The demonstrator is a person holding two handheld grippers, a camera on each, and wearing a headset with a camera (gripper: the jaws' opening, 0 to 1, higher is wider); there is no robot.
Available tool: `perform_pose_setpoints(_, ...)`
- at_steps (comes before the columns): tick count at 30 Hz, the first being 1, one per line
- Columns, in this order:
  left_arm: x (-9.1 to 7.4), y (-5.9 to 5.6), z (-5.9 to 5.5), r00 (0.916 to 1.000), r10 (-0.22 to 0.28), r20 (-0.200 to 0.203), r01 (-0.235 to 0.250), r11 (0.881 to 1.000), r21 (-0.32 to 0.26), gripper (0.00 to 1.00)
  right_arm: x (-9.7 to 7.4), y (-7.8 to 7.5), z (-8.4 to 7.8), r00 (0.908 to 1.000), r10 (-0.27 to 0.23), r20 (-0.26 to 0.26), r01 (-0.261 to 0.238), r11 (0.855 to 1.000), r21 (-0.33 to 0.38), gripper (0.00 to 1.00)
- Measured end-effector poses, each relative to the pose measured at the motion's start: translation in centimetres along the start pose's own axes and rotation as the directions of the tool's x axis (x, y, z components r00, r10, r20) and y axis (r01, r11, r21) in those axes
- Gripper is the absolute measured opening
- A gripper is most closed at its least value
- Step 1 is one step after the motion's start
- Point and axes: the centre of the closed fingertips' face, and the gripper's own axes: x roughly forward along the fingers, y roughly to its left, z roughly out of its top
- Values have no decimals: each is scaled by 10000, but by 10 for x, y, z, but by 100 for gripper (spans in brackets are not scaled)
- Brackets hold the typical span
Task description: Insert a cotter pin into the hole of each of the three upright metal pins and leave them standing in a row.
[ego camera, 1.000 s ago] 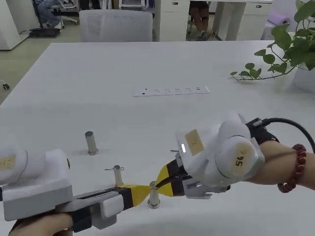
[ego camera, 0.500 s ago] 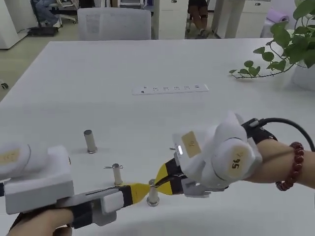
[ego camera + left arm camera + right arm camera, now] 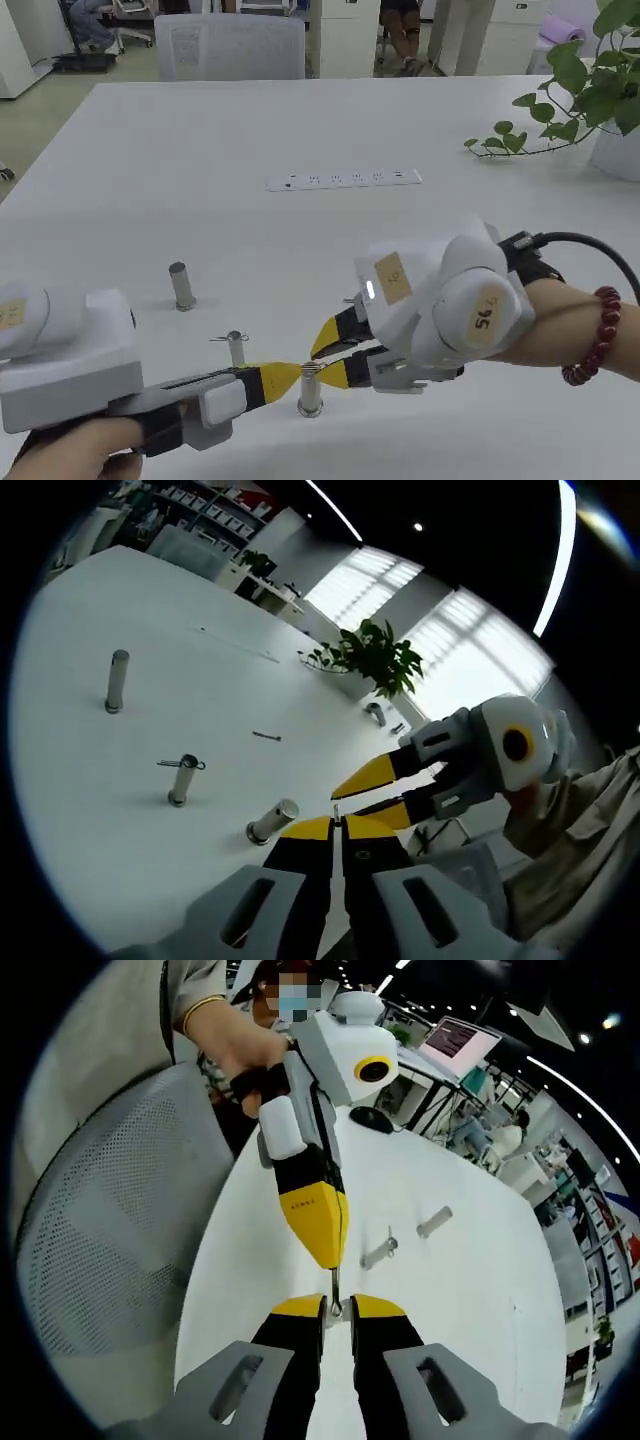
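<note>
Cotter pin (image 3: 337, 810) sat pinched in left gripper (image 3: 337, 823), just by top of near pin (image 3: 310, 390) — not through yet, I judged. Right gripper (image 3: 333, 358) gaped beside it. Middle pin (image 3: 236, 348) already pinned; far pin (image 3: 181, 286) bare — two left.

Bright even office light, window glare, soft shadows, fisheye bending at edges
</note>
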Motion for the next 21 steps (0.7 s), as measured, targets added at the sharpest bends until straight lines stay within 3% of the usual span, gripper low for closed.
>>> perform_pose_setpoints(1,0,0,-1,10000,-3,-22,3,10000,76,0,-1,-1,0,10000,-4,51,3,10000,79,11)
perform_pose_setpoints(4,-1,2,-3,10000,20,-85,-11,9938,1111,0,-3,-1,-1,9998,53,216,-67,9978,652,12)
perform_pose_setpoints(6,-1,2,-6,9999,59,-148,-39,9909,1343,0,-4,-1,-2,9996,91,266,-113,9964,837,12)
perform_pose_setpoints(10,-3,3,-8,9998,8,-222,42,9749,2227,0,-7,3,-2,9970,429,636,-537,9824,1790,13)
perform_pose_setpoints(13,-4,1,-11,9994,-69,-336,164,9572,2889,0,-8,7,-3,9944,694,796,-849,9738,2112,14)
perform_pose_setpoints(16,-5,-1,-12,9991,-190,-377,300,9479,3172,0,-10,10,-3,9909,897,1003,-1119,9632,2443,15)
perform_pose_setpoints(21,-6,-10,-14,9970,-604,-490,747,9195,3858,0,-12,19,-5,9801,1453,1350,-1792,9404,2891,16)
